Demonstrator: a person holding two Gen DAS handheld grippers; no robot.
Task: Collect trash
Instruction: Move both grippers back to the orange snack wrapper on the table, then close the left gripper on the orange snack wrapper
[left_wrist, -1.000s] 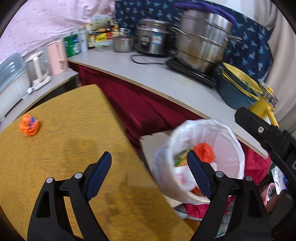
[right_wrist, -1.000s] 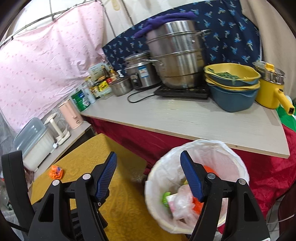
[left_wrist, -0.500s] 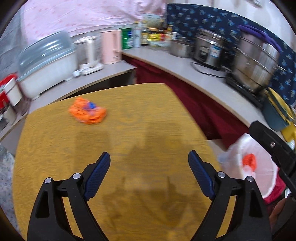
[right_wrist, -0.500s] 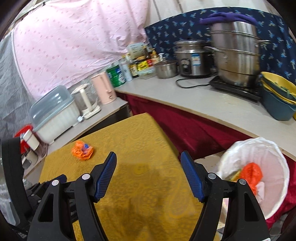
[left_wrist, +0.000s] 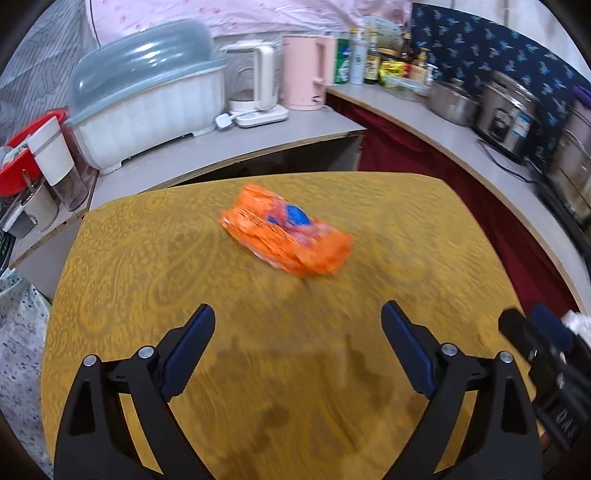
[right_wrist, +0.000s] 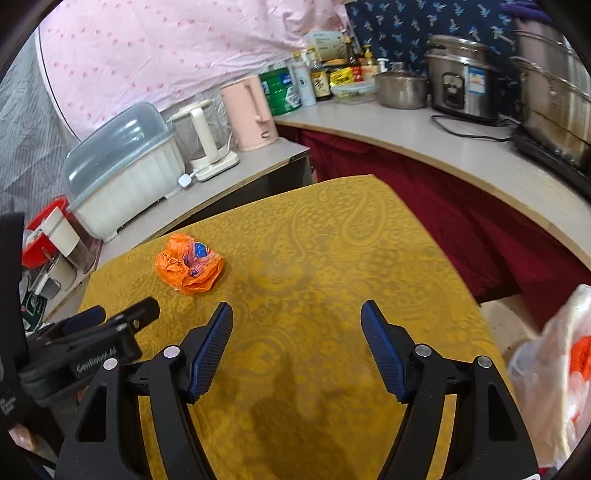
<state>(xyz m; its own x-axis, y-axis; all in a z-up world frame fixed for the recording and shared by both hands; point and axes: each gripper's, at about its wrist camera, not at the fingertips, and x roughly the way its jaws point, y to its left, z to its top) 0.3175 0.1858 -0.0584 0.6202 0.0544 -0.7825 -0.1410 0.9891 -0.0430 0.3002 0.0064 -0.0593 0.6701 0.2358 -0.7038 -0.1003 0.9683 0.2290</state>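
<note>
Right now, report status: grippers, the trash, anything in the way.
Left gripper open, empty. Right gripper open, empty. Orange wrapper lies on yellow table, ahead of left gripper. Path between clear.

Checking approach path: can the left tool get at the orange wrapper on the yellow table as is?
Probably yes. The left tool is open and empty, the orange wrapper lies alone straight ahead on the yellow table, nothing between them.

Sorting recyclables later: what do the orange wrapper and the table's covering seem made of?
The orange wrapper looks like thin glossy plastic film: it is crumpled with shiny creases. The table covering seems a woven mustard fabric, matte, with a paisley pattern; it could be vinyl.
</note>
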